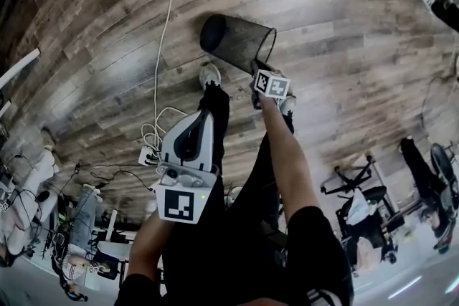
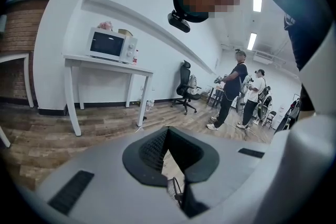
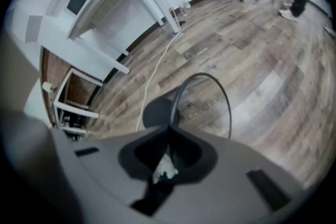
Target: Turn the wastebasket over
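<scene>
Wastebasket [image 1: 233, 39] of black wire mesh: turn-over begun but not finished, in my judgement. Nearest you, your left gripper [image 2: 169, 150] has its jaws narrow and carries nothing. Further out, your right gripper [image 3: 169, 136] is clamped on the thin wire rim [image 3: 229, 107]. Beyond it the basket is tipped on its side over the wooden plank floor [image 1: 344, 18], closed base pointing away, mouth toward you. Remaining: bring it fully over, then let go.
</scene>
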